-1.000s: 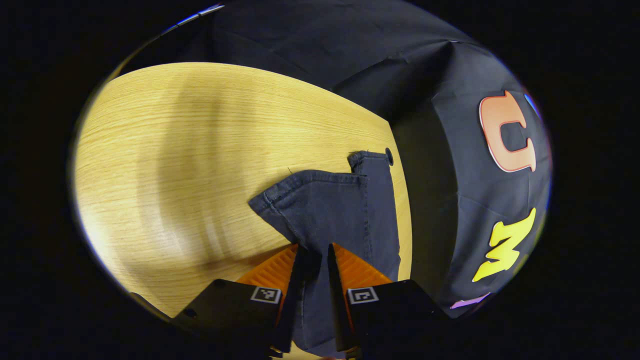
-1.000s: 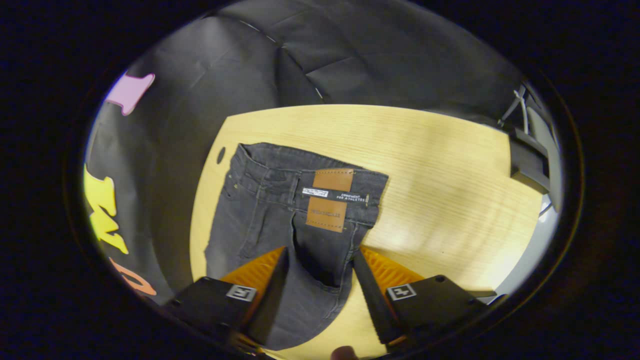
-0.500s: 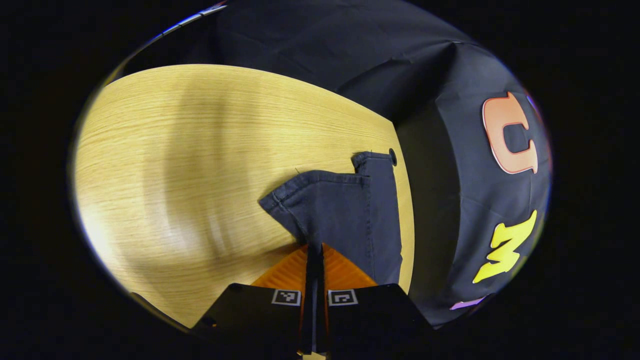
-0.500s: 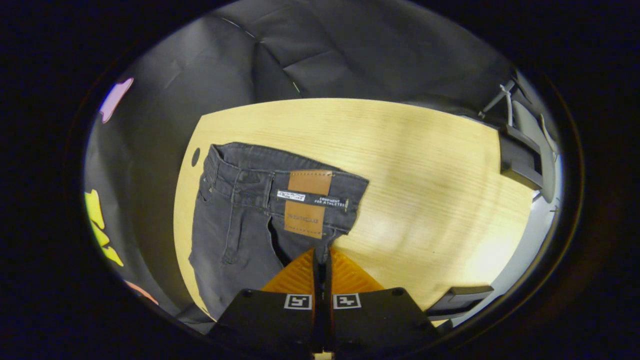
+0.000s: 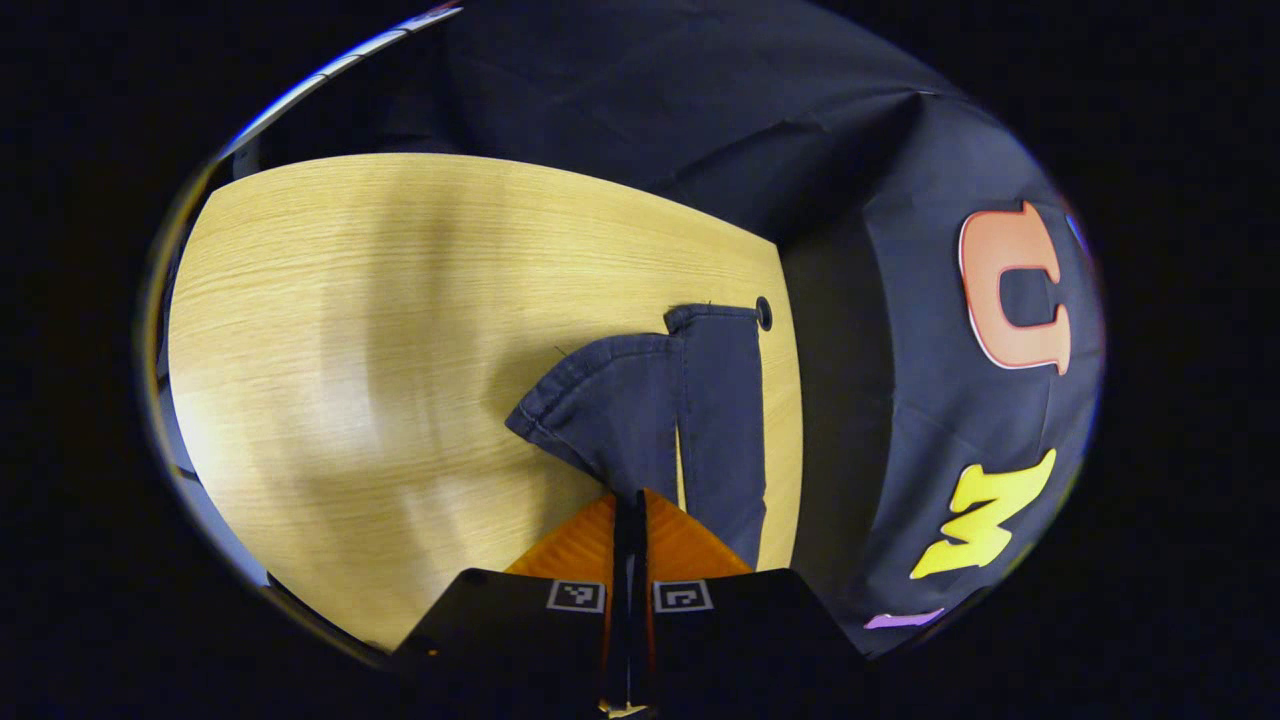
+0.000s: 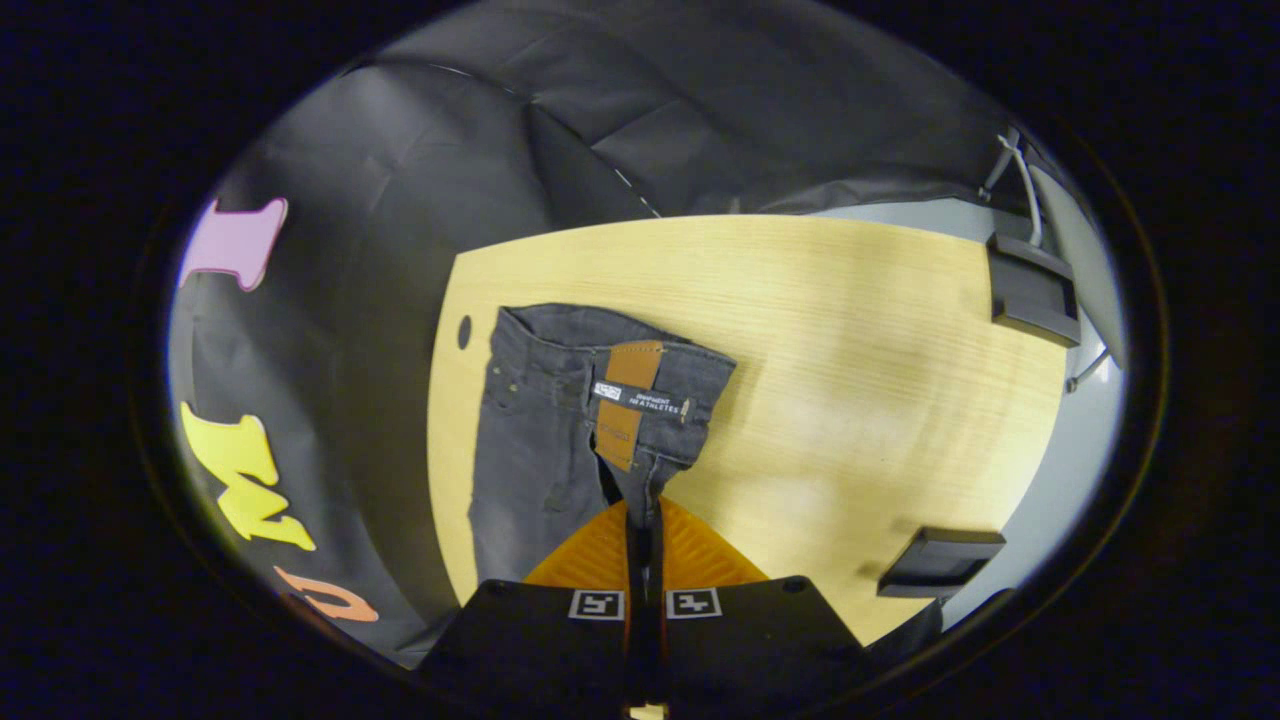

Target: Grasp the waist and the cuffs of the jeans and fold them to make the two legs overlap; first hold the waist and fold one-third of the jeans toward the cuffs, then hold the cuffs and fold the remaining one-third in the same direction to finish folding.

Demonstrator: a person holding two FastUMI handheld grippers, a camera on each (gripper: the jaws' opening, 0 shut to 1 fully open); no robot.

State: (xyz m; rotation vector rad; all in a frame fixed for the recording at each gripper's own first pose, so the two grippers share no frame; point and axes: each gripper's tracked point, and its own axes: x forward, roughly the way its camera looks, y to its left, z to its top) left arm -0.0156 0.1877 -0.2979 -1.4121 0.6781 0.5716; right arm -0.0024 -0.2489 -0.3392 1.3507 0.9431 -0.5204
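Observation:
Dark jeans lie along one edge of a light wooden table. In the left gripper view the two cuffs (image 5: 650, 400) show; the nearer leg rises off the table toward my left gripper (image 5: 630, 500), which is shut on its fabric near the hem. In the right gripper view the waist (image 6: 590, 390) with its brown leather patch (image 6: 625, 400) faces me. My right gripper (image 6: 640, 515) is shut on the near side of the waist, and that side is pulled up and bunched toward the fingers.
The wooden table (image 5: 400, 300) spreads wide beside the jeans. A small dark hole (image 6: 464, 331) sits near the table edge by the waist. Two dark brackets (image 6: 1030, 290) (image 6: 940, 560) stand at the table's far side. Black cloth walls close in behind.
Both grippers went from open around the cloth to shut on it. The held cuff and waist edge have since lifted and drawn narrower, and both views rose slightly.

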